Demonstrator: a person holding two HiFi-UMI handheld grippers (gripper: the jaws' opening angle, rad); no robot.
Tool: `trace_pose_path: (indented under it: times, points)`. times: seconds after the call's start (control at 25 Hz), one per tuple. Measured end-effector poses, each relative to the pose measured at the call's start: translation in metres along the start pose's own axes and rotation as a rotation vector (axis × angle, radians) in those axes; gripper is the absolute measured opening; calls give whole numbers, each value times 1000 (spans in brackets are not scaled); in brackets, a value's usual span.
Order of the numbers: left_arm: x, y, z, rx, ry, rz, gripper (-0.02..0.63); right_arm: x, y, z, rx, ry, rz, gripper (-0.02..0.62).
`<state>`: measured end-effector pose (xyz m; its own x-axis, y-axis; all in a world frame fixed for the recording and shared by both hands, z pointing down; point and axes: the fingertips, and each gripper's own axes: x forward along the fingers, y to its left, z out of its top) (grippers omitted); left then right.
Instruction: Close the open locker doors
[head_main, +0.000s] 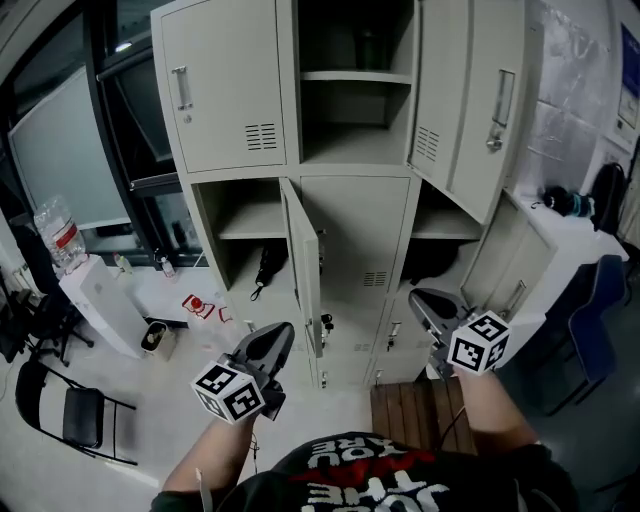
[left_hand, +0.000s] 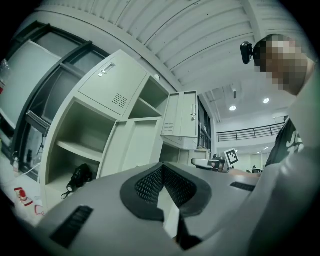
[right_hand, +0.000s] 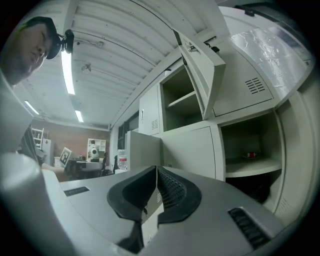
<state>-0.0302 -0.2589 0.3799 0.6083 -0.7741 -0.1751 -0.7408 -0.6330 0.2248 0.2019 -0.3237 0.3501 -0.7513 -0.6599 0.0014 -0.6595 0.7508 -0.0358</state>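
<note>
On a pale floor (head_main: 170, 430) beside dark windows (head_main: 120, 100) stands the locker (head_main: 360, 230), with a chair (head_main: 80, 410) and a bottle (head_main: 58, 232) on a white table to its left. A black bag (head_main: 268, 268) lies in the open compartment behind the middle door (head_main: 300, 265). That door stands upright, swung out edge-on toward the person, and the top right door (head_main: 470, 90) swings out rightward. The left gripper (head_main: 278, 338) and right gripper (head_main: 425, 302) are near but apart from the doors, both clenched on nothing.
</note>
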Motion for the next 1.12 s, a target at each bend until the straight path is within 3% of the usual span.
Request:
trace_pose_path:
  times: [0.28,0.44,0.56,0.8,1.12]
  points:
    - [13,1,30,2,-13,-37,8,-6,-8,23,-13,-22,-75,37]
    - [25,-9,62,50,-40,-88,8,-11,-5,57,-45,-57,-108,37]
    - [36,-25,96,95,-71,-129,8,-18,0,100,-93,-93,-121,37]
    - [63,-60,167,105,-118,-219,8,-41,3,204,-197,-179,-187,37]
    - [91,-95,231,121,-139,-267,8,-85,-23,316,-247,-252,-263,37]
